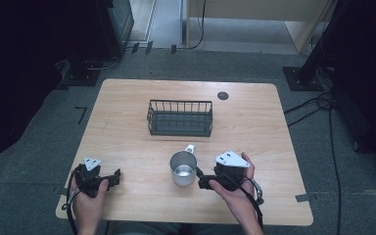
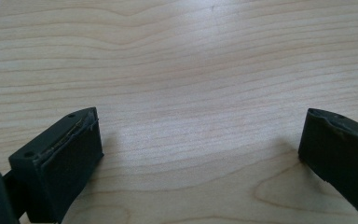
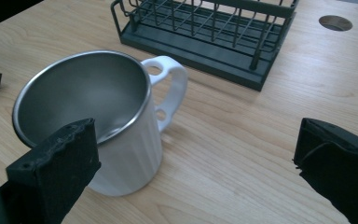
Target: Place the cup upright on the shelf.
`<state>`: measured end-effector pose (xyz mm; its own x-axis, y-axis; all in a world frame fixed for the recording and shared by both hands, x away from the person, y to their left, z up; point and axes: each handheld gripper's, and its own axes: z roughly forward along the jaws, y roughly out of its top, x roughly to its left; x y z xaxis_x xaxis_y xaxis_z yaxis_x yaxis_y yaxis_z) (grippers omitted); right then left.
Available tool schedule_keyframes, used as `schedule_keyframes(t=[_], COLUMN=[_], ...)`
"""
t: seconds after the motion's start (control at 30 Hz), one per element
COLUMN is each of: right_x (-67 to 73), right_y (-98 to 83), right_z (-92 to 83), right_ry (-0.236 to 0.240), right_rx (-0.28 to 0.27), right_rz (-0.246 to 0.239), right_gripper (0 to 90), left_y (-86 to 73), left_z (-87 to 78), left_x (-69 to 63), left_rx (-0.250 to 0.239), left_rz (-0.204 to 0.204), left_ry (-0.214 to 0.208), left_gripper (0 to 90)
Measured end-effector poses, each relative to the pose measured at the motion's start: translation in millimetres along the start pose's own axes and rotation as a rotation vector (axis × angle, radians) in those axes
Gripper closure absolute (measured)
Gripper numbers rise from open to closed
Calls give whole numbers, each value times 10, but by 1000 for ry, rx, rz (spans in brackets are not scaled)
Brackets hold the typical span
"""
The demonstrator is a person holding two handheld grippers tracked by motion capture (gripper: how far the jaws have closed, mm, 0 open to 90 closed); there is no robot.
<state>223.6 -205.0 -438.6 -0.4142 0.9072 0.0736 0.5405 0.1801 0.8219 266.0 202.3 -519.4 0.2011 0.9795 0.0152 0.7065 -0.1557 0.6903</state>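
One wooden table (image 1: pixel 127 122) is seen, with a round grey grommet hole (image 1: pixel 223 95) near its far edge. One dark wire basket (image 1: pixel 180 117) is set on the far middle of the table, apart from everything else; nothing is seen inside it. One white mug (image 1: pixel 183 168) with a steel lining is stood upright in front of the basket, handle (image 1: pixel 190 148) turned toward the basket. Cables (image 1: pixel 318 105) are laid on the grey floor at the right, and dark stand bases are seen beyond the table.

Two grippers are held, one per hand. The right gripper (image 1: pixel 203 182) is held just beside the mug, on its right, jaws spread wide and nothing gripped. In the right gripper view the mug (image 3: pixel 98 121) is seen behind the left-hand jaw, partly covered by it, not between the jaws; whether that jaw touches the mug cannot be told. Bare table is seen between the jaws, the basket (image 3: pixel 205 32) farther off.

The left gripper (image 1: pixel 113 178) is held near the table's near left corner, well apart from the mug, jaws spread wide over bare wood (image 2: pixel 191 93), nothing gripped.
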Motion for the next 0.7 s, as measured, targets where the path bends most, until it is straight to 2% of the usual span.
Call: schedule_keyframes(t=[0.7], right_x=[448], right_y=[33], right_z=[195], right_ry=[92], right_rx=[21], right_rz=[-8], right_gripper=[0], left_y=[0], left_z=[-1], left_x=[2], left_rx=[2], left_rz=[2], left_ry=[0], left_gripper=[0])
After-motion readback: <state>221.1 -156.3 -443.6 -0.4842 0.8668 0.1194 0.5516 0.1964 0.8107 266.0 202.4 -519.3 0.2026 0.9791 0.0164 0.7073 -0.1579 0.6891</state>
